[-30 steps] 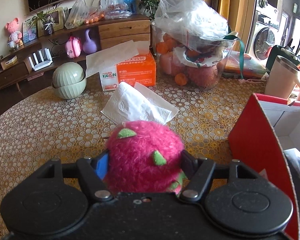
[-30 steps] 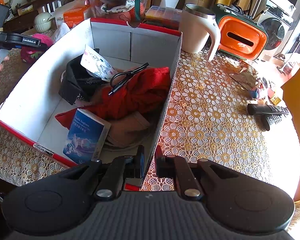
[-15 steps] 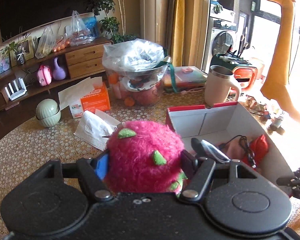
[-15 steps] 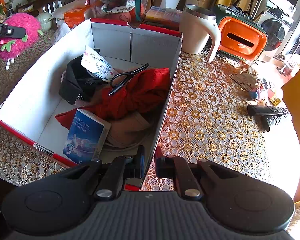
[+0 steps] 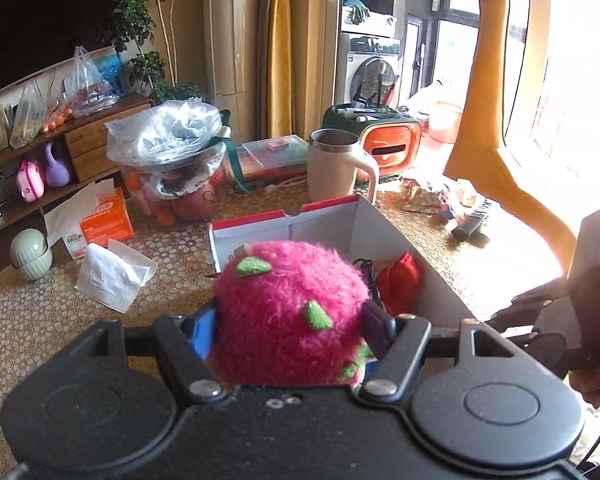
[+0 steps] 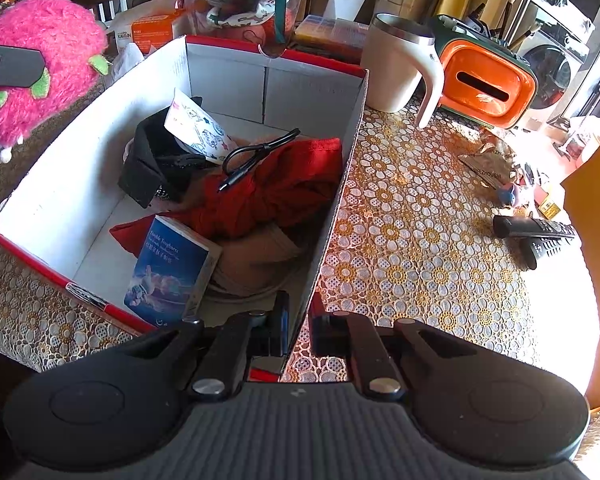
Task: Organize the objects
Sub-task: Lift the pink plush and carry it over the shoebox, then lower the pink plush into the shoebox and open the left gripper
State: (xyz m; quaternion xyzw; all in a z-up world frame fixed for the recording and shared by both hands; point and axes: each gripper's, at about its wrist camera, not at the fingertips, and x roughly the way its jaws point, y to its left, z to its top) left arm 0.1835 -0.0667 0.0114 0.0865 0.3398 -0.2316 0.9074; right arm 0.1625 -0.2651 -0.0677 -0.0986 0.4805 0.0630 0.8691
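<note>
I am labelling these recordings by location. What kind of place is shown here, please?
Most likely a living room in a home. A dark television screen hangs above a wooden sideboard, yellow curtains hang behind, and a washing machine stands farther back. The lace-patterned table holds everyday household things.

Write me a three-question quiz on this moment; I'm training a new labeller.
1. True or false: the left gripper is shut on the pink plush toy.
2. What does the right gripper pinch? A) mug B) box wall C) book
3. Which red thing lies inside the box?

Key: 1 true; 2 B, the box's near wall; 3 the red cloth, under a black cable.
</note>
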